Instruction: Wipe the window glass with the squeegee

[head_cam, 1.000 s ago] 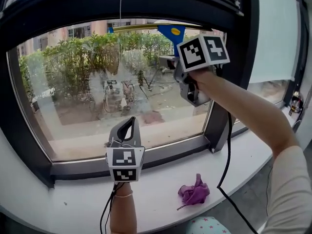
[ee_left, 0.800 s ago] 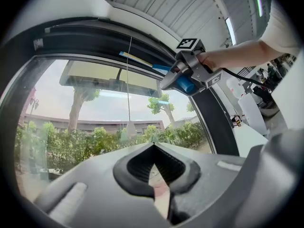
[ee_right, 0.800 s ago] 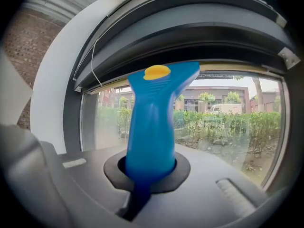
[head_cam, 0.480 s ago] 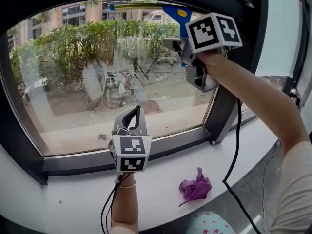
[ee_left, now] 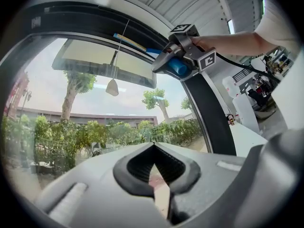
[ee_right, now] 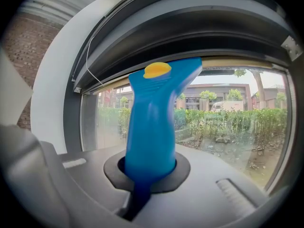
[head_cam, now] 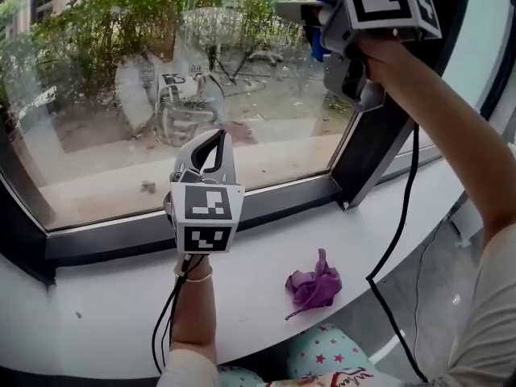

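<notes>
The squeegee is held by its blue handle in the right gripper, whose jaws are clamped around the lower end of that handle; in the right gripper view the handle is seen rising upright out of the jaws, with a yellow oval insert near its top. In the left gripper view the squeegee blade (a thin yellow and blue strip) is shown lying along the upper edge of the window glass, just under the dark top frame, and a thin pull cord with a pale pendant is seen hanging in front of the glass beside it. In the head view the right gripper is raised to the upper right corner of the pane, next to the dark upright frame post, and the right arm is extended upward behind it. The left gripper is held low and near the middle, in front of the bottom frame rail; its jaws are brought together at the tips, only a small diamond-shaped opening is left between the pads, and nothing is gripped in them. A crumpled purple cloth is lying on the white sill, to the right of the left forearm and well apart from both grippers. A black cable is seen hanging from the right gripper down across the sill edge. Shrubs and buildings are visible outside through the glass.
</notes>
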`<state>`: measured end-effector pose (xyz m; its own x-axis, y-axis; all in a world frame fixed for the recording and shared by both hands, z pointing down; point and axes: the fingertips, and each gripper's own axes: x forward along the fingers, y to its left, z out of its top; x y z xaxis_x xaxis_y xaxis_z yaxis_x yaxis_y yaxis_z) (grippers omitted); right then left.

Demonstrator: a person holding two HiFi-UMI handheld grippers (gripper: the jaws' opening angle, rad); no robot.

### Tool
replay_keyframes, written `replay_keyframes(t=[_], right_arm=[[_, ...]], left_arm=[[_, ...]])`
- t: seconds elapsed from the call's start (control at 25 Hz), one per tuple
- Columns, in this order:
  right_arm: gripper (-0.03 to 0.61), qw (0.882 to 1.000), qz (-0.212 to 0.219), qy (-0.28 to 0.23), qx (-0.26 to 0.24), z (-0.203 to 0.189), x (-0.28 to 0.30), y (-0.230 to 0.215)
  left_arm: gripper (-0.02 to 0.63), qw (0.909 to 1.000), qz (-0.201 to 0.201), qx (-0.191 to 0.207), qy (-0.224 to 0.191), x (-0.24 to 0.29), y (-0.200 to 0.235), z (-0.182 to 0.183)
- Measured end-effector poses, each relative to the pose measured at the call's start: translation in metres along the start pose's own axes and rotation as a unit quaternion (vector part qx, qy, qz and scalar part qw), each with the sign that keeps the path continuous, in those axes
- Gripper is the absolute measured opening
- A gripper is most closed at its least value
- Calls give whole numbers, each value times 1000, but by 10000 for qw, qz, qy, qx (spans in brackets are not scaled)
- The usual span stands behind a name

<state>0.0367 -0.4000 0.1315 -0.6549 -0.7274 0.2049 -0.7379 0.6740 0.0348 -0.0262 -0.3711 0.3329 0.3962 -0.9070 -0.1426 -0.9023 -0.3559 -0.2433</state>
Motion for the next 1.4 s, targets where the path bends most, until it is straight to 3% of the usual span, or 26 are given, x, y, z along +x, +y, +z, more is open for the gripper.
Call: replay_keyframes(t=[0.32, 0.6, 0.8, 1.4], right_arm=[[26, 9995, 329, 39, 17, -29, 10, 0], [26, 9996, 226, 161, 7, -73, 9, 31], [26, 9973, 615, 409, -25, -116, 17, 38], [26, 9963, 353, 594, 504, -212, 40, 34]], left_arm=[[2, 9998, 122, -136, 1, -8, 12, -1], [2, 9997, 223, -86, 36, -22, 26, 1], [2, 9997, 232, -50, 48, -28, 26, 3], [2, 9996, 254, 5, 154, -32, 24, -2]])
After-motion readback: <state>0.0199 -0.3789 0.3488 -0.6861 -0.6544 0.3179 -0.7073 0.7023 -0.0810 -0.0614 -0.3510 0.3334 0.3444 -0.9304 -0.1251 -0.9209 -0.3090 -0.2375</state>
